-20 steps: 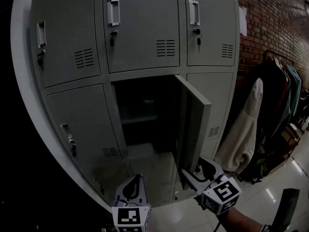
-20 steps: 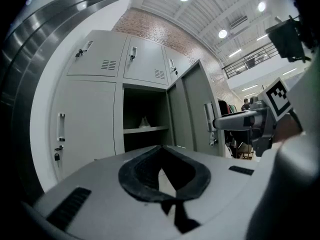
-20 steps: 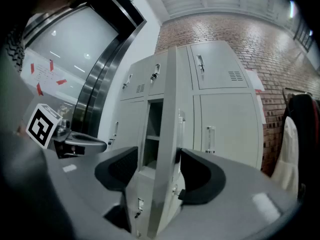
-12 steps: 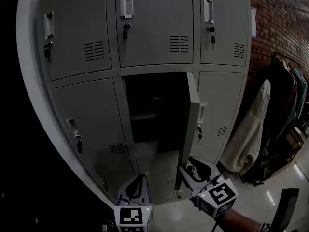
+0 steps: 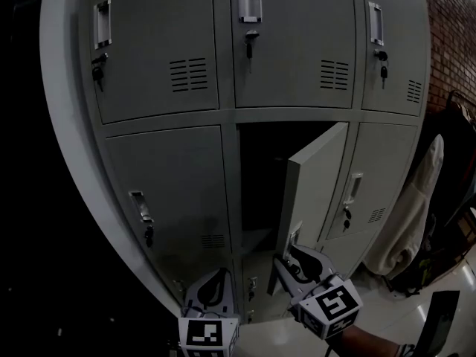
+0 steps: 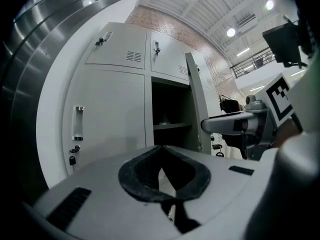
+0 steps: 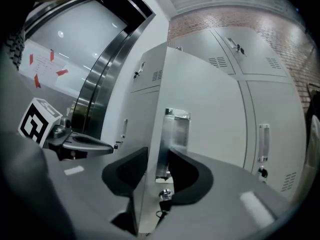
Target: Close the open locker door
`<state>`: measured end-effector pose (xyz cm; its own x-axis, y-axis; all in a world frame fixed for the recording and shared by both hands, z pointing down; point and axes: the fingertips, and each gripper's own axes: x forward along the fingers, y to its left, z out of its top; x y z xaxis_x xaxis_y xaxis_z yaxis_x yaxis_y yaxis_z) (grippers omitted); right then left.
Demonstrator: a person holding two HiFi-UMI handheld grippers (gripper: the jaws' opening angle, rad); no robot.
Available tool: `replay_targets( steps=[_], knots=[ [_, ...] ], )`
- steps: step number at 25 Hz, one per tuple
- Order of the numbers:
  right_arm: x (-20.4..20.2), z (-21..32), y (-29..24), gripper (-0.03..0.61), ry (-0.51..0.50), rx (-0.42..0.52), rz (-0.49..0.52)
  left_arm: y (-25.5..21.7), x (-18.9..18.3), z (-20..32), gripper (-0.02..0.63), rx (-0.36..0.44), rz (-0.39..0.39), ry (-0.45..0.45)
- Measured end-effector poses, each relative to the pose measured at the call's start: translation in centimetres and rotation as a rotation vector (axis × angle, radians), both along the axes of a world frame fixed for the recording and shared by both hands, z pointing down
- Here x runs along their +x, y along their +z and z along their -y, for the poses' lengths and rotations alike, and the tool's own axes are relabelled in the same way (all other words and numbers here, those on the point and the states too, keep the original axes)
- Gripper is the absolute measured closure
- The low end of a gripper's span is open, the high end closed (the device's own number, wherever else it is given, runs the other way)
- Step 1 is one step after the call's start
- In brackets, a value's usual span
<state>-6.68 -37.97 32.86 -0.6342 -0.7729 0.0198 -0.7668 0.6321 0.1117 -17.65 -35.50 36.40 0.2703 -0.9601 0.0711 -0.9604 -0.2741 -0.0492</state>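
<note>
Reaching — right gripper (image 5: 286,259) clasps locker door (image 5: 316,181)

swung locker door (image 5: 316,184) from edge-on to roughly half shut | moved right gripper (image 5: 285,259) along, apparently astride its edge

I see pale grey lockers (image 5: 163,65), and the open door (image 5: 312,184) is the same grey. My left gripper (image 5: 214,275) and right gripper (image 5: 285,265) are grey with black pads (image 7: 125,171), each cube (image 5: 331,303) patterned in black-and-white squares. The wall (image 5: 450,43) is red-brown brick and the coat (image 5: 413,214) is cream.
</note>
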Motion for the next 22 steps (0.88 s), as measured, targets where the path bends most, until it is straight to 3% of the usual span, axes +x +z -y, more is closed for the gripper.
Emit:
replay_targets(
  steps=[7, 17, 22],
  knots=[
    [-4.3, 4.9, 0.3, 0.459, 0.006, 0.001, -0.004, -0.1, -2.8, 4.4, 0.611, 0.003, -0.016, 0.023],
    [-7.0, 11.0, 0.6, 0.459, 0.032, -0.001, -0.011, 0.1, -3.9, 9.7, 0.611, -0.018, -0.033, 0.067],
    [-7.6, 12.9, 0.7, 0.466, 0.047, -0.019, -0.007, -0.3, -4.1, 11.7, 0.611, 0.034, -0.043, 0.084]
  ],
)
